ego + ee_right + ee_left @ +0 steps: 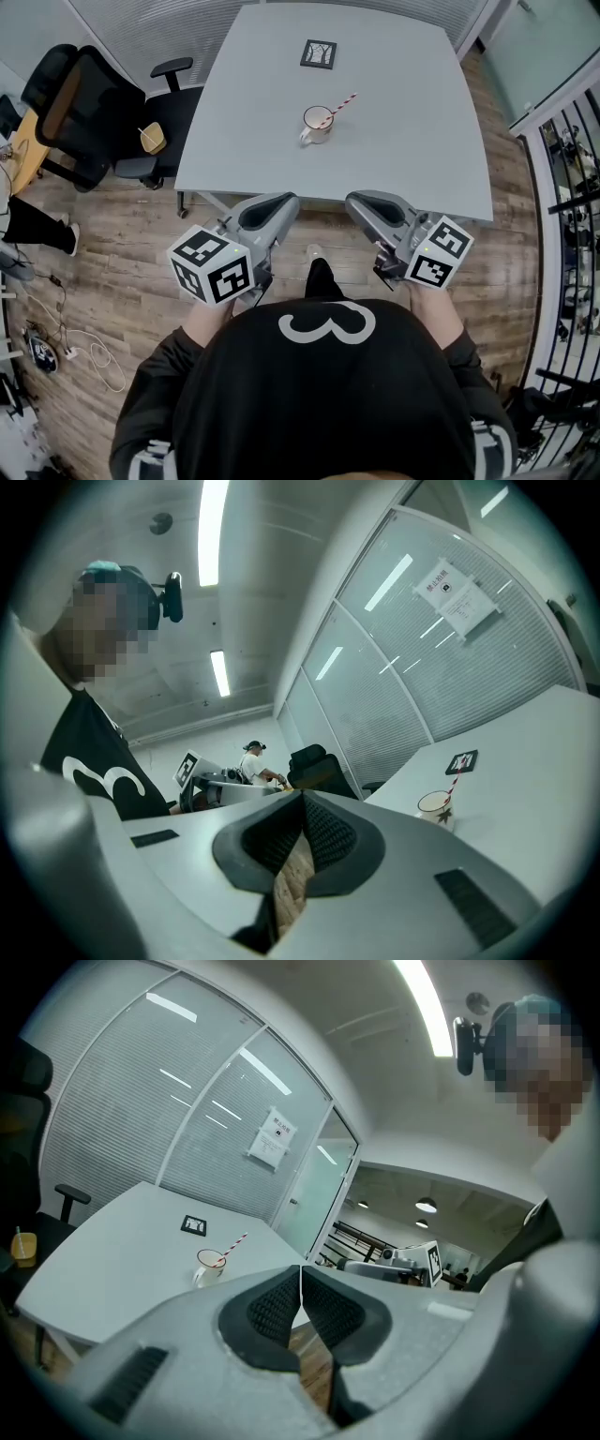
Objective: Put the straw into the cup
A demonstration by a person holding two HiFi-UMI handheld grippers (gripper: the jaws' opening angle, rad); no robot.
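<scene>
Left gripper [284,201] and right gripper [357,199] are both held low against our body, short of the table's near edge, pointing toward it and well apart from everything on it. In the left gripper view the left gripper [300,1275] has its dark ribbed pads pressed together with nothing between them. In the right gripper view the right gripper [302,801] shows the same: pads meeting at the tips, empty.

Ahead of us stands the grey table [412,150] on a wooden floor [122,281]. To its left is a black office chair [89,108] with a small yellow object [152,139] on its seat.

On the table's far part lies a black-framed marker card [318,53]. Nearer to us, about mid-table, stands the white cup [317,123], its handle turned toward our left. The red-and-white striped straw [343,104] sits in the cup, its lower end inside and its upper end leaning out over the rim to the right.
</scene>
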